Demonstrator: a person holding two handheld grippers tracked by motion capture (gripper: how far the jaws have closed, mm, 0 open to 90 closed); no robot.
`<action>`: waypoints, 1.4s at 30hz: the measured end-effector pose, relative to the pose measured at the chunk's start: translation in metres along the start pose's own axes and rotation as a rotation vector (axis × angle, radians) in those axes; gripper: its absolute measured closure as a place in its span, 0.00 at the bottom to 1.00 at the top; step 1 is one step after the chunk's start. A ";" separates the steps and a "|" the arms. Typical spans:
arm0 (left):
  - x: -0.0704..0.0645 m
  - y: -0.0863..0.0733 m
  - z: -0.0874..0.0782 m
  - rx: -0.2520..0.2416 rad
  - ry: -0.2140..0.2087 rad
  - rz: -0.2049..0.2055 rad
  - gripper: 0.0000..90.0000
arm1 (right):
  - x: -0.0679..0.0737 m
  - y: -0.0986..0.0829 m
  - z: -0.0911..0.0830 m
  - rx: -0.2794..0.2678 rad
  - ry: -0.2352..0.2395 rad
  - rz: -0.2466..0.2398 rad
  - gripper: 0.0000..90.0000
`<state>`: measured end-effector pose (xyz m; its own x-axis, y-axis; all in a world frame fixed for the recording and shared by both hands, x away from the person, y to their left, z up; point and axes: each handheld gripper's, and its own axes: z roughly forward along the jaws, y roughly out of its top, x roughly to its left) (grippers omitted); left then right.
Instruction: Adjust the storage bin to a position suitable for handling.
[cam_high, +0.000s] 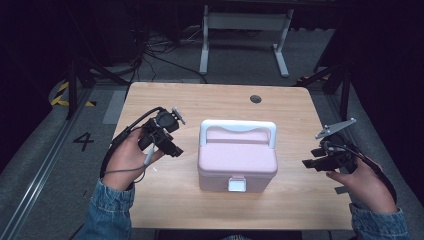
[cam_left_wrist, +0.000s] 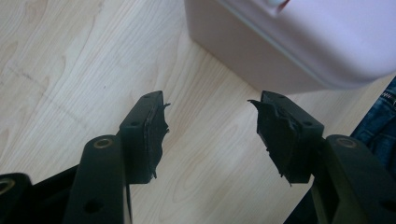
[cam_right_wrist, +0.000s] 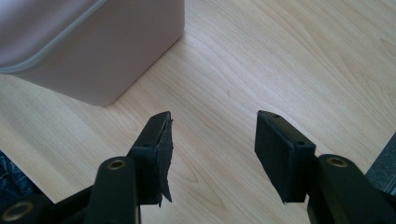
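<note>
A pink lidded box (cam_high: 237, 160) with a white handle (cam_high: 238, 127) folded over its lid and a white front latch (cam_high: 237, 185) stands in the middle of the wooden table (cam_high: 215, 102). My left gripper (cam_high: 176, 150) hovers just left of the box, open, with nothing between its jaws. My right gripper (cam_high: 307, 164) is to the right of the box, a short gap away, also open and empty. In the left gripper view the box (cam_left_wrist: 299, 42) fills the upper right beyond the gripper (cam_left_wrist: 210, 130). In the right gripper view the box (cam_right_wrist: 88, 46) sits upper left of the gripper (cam_right_wrist: 212, 149).
A small round dark hole (cam_high: 255, 98) marks the table's far side. Beyond the table stands a white frame (cam_high: 245, 30) on a grey floor with cables. Denim sleeves (cam_high: 107, 210) come in at the bottom corners. Bare tabletop lies around the box.
</note>
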<state>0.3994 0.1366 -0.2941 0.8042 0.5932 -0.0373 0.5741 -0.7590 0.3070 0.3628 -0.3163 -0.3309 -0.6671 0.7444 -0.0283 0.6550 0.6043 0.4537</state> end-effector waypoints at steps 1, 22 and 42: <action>0.000 0.003 0.000 -0.003 -0.004 -0.002 0.47 | 0.000 0.000 0.000 0.002 0.005 0.003 0.52; -0.013 0.056 0.001 -0.109 0.024 0.138 0.40 | 0.002 -0.002 0.007 0.012 0.016 -0.006 0.50; -0.042 0.115 0.026 -0.062 0.043 0.229 0.40 | 0.004 -0.001 0.008 -0.009 0.062 -0.025 0.48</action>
<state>0.4361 0.0174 -0.2819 0.9043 0.4193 0.0798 0.3659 -0.8579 0.3607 0.3628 -0.3118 -0.3383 -0.7039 0.7101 0.0158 0.6350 0.6192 0.4619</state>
